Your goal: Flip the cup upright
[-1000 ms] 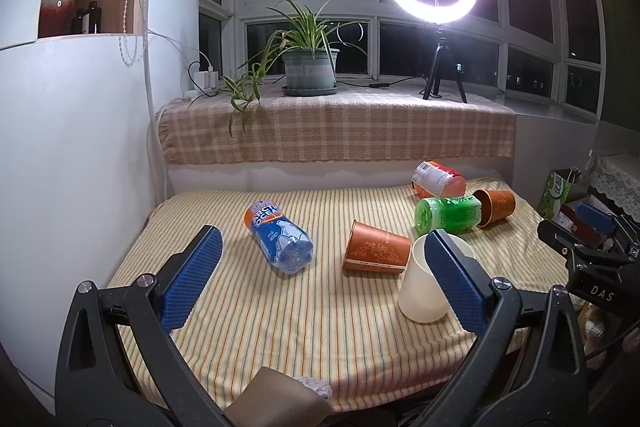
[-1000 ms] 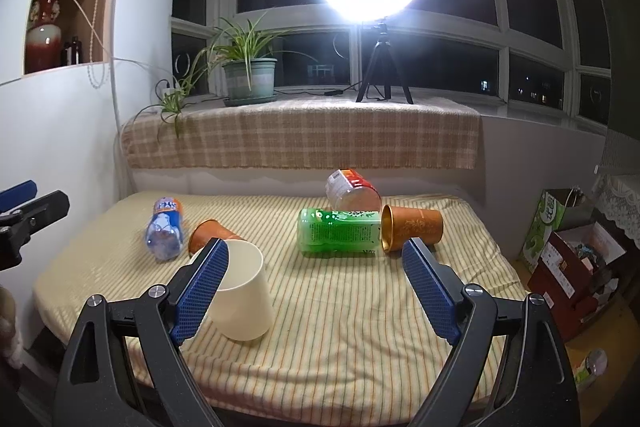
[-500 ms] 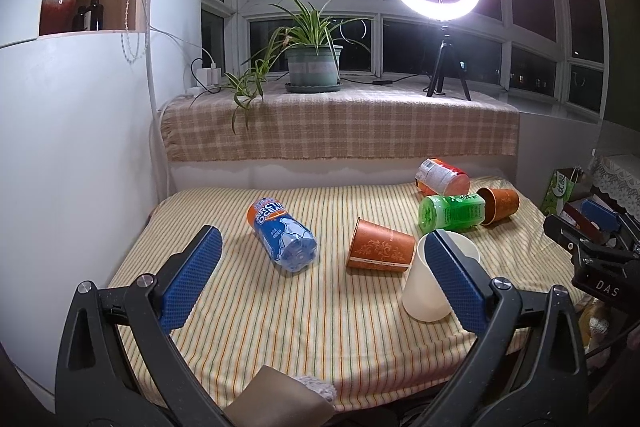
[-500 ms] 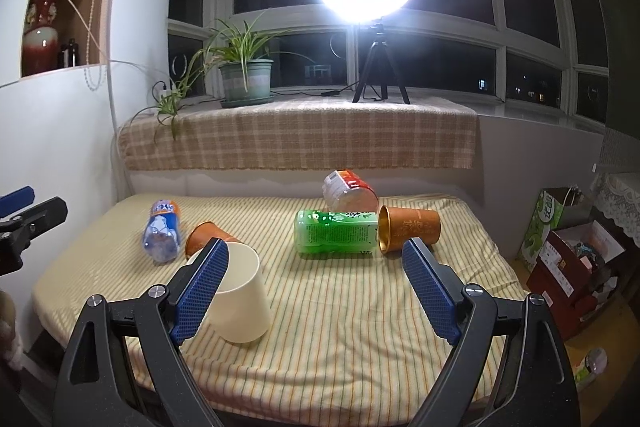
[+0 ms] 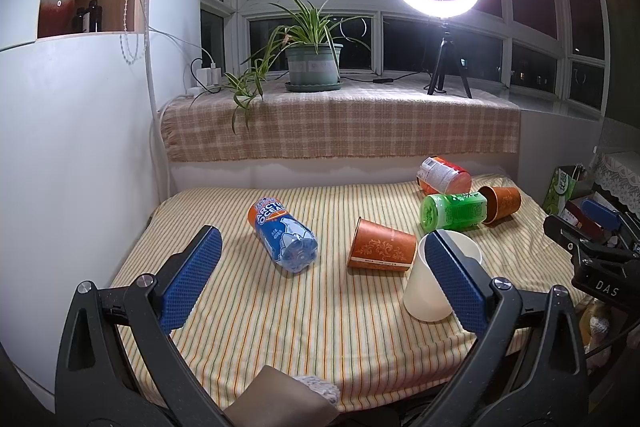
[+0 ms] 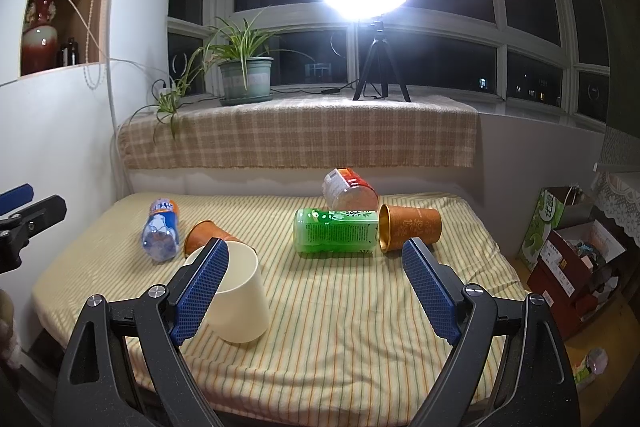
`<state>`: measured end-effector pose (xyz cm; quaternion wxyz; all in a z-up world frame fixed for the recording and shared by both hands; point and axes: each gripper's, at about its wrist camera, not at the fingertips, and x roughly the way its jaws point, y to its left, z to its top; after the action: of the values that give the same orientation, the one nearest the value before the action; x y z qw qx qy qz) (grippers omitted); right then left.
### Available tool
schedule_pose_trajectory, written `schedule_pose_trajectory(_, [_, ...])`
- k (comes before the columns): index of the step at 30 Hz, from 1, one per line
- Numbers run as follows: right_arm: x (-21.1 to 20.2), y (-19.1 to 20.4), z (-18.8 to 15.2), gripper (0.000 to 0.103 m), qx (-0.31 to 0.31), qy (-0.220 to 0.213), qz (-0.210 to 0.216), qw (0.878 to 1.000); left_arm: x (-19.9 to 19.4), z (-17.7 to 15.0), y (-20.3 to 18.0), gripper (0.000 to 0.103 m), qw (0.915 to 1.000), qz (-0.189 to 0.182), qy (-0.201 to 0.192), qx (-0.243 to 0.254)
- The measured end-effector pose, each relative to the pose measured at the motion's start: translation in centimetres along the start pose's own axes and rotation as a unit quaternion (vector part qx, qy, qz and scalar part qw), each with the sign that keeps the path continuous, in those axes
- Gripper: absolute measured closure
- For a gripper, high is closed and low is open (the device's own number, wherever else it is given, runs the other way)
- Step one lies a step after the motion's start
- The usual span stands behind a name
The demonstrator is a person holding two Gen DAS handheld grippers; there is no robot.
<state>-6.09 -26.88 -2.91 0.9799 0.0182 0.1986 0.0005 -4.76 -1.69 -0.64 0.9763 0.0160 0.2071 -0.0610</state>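
The white cup (image 6: 236, 297) stands mouth-up near the bed's (image 6: 340, 347) front edge; two orange cups (image 5: 382, 253) lie tipped. Both claws, left claw (image 5: 320, 279) and right claw (image 6: 316, 293), gape empty. Next, likely a reach for a tipped cup.

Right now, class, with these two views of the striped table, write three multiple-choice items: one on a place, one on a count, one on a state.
1. Where is the green bottle?
A. beside the far orange cup
B. on the windowsill
C. inside the white cup

2. How many orange cups lie on the table?
A. one
B. two
C. four

3. How does the white cup stand?
A. crushed flat
B. mouth down
C. upright, mouth up

Key: 1 A, its end meets that cup's rim. 2 B, the near orange cup and the far one. 3 C, its open rim faces up. Both hand-held grippers, left hand-held gripper and right hand-held gripper, are open.
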Motion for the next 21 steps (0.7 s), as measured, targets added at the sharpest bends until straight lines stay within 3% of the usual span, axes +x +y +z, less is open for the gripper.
schedule_pose_trajectory(21, [0.21,0.38,-0.50,0.014,0.001,0.006,0.003,1.000,0.35,-0.47,0.42,0.000,1.0000,0.004,0.005,-0.001])
